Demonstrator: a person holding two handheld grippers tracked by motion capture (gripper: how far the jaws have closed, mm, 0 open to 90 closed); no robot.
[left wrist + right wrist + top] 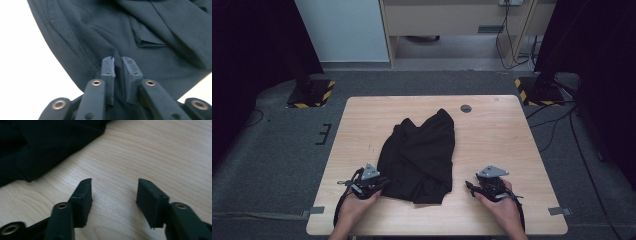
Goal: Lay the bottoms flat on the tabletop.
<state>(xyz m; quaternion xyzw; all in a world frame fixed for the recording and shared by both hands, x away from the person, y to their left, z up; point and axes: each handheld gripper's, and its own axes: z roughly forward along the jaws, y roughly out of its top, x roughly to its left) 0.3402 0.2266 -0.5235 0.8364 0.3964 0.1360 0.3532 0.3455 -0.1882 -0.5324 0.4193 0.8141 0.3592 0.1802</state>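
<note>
A crumpled black garment (422,155) lies in the middle of the light wooden table (492,135). My left gripper (379,185) sits at the cloth's near left edge. In the left gripper view its two pads (108,67) pinch a ridge of the black garment (155,27), so my left gripper (118,60) is shut on the fabric. My right gripper (472,187) rests on bare wood to the right of the cloth, apart from it. In the right gripper view my right gripper (114,182) stands open over the wood, with the garment (37,147) off at the upper left.
A small dark round disc (466,108) is set in the table's far side. Grey carpet surrounds the table, with cables (562,120) at the right and two black posts on yellow-striped bases (309,95) behind. Bare wood lies right of the garment.
</note>
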